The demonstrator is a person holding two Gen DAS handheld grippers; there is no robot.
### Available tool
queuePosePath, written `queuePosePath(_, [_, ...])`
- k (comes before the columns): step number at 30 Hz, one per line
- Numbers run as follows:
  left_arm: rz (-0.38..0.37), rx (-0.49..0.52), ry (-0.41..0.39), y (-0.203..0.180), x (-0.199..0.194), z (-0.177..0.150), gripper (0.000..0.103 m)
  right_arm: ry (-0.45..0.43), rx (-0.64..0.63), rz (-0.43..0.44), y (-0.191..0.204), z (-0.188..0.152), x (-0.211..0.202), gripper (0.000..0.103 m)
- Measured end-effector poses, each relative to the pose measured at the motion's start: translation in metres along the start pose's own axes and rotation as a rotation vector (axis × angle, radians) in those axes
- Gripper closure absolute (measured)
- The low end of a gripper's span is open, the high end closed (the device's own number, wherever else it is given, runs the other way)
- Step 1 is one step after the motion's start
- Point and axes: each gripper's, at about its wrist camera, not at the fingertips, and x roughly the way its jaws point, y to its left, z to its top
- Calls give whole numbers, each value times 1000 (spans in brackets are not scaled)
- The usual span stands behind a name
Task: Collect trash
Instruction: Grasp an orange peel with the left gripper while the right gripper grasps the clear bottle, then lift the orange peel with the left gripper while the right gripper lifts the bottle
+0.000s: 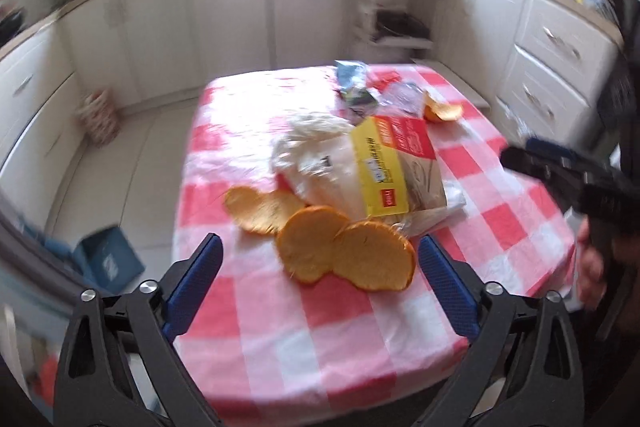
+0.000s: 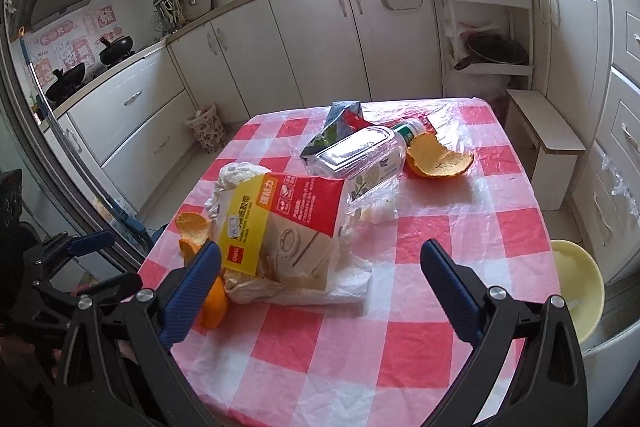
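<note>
Clearly, both tools hung above the near edge of the surface [image 2: 460,227] with its red-and-white checked cloth, and neither held anything. My left tool [image 1: 320,267] had its blue pads spread wide, framing a cluster of orange peels [image 1: 340,251] that lay on the cloth just beyond the fingertips — not touching them. My right tool [image 2: 320,275] was spread just as wide, with bare cloth between its pads.

The trash sat in a loose line down the middle of the surface. Nearest was a crumpled plastic bag with a yellow and red label [image 2: 280,227], the peels tucked against its left side. Behind it lay a clear plastic bottle [image 2: 360,151] on its side, green cap pointing away, resting against a torn foil wrapper [image 2: 340,119]. Just right of the bottle's neck was another curled orange peel [image 2: 440,159].

A pale yellow bowl [image 2: 580,283] showed off the right edge of the surface, lower down — I couldn't tell what it rested on.
</note>
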Motion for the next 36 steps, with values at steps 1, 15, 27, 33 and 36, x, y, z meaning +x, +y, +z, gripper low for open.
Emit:
queuePosePath(1, [-3, 40, 6, -2, 6, 4, 22, 9, 18, 3, -8, 4, 5, 7])
queuePosePath(15, [-282, 114, 156, 10, 58, 15, 97, 102, 398, 99, -74, 33, 59, 7])
queuePosePath(27, [-518, 162, 181, 0, 12, -8, 98, 156, 439, 33, -55, 68, 122, 7])
queuePosePath(33, [-548, 201, 240, -16, 22, -16, 98, 218, 476, -8, -62, 64, 154, 7])
queuePosePath(36, [-550, 202, 260, -16, 27, -16, 98, 212, 480, 27, -66, 61, 157, 20])
